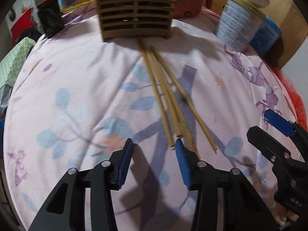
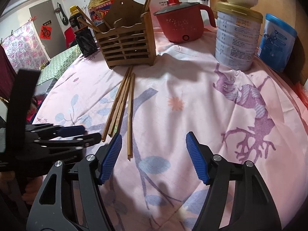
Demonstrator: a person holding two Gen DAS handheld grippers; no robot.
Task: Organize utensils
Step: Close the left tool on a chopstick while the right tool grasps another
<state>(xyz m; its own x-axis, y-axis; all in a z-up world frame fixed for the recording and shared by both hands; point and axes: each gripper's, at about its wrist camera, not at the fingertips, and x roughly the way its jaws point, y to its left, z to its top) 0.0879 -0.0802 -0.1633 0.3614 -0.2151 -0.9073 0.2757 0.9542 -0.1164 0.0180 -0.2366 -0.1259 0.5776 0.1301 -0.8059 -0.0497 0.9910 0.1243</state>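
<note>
**Both grippers low over loose chopsticks**

The left gripper [image 1: 154, 150] tilts steeply down over the cloth-covered surface [image 1: 77, 88], jaws apart and empty, its right pad by the near ends of the chopsticks [image 1: 165, 100]. The right gripper [image 2: 154, 154] angles down beside it, jaws wide apart, holding nothing. The chopsticks lie flat in a loose bundle, long axes running from the grippers toward the wooden holder [image 2: 127, 46], far ends almost at its base, near ends fanned slightly.

Wooden chopsticks [image 2: 123, 104], slatted wood holder [image 2: 127, 44], matt printed cloth [image 2: 192, 96]
</note>
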